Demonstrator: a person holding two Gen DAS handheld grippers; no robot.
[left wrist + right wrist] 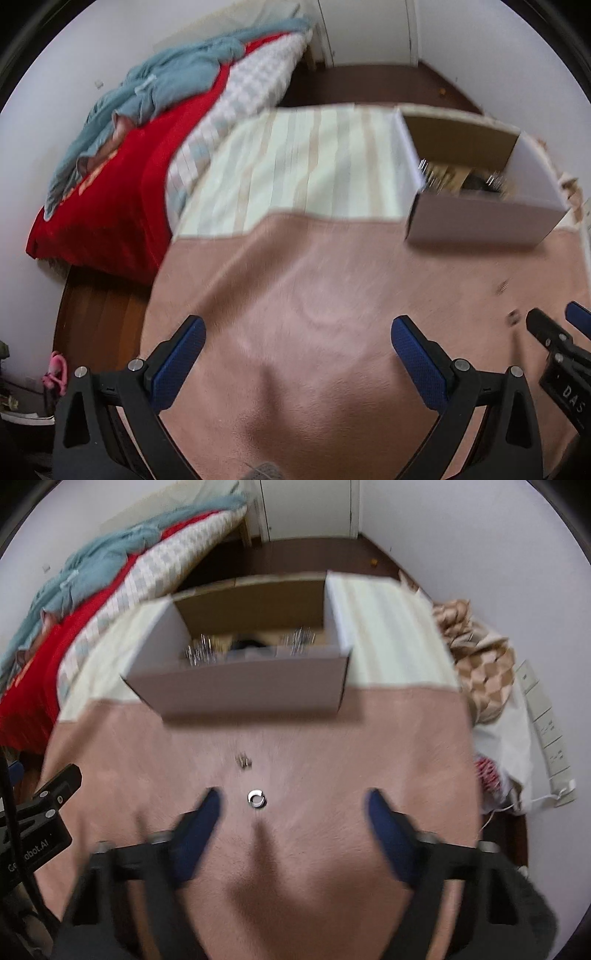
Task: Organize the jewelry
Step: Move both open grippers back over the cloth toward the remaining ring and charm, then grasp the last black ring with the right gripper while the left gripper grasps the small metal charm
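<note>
Both the left gripper (297, 334) and right gripper (293, 805) are hovering wide apart, empty; a ring (257, 799) is lying at 12 o'clock between the right fingers.

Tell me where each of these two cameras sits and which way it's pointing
Left wrist: sits on the left gripper, facing across the pink blanket toward the bed; its open blue fingers show, with the right gripper at the right edge.
Right wrist: sits on the right gripper, aimed at the ring and cardboard box; open fingers show.
Shared: the blanket, box and bed.
</note>
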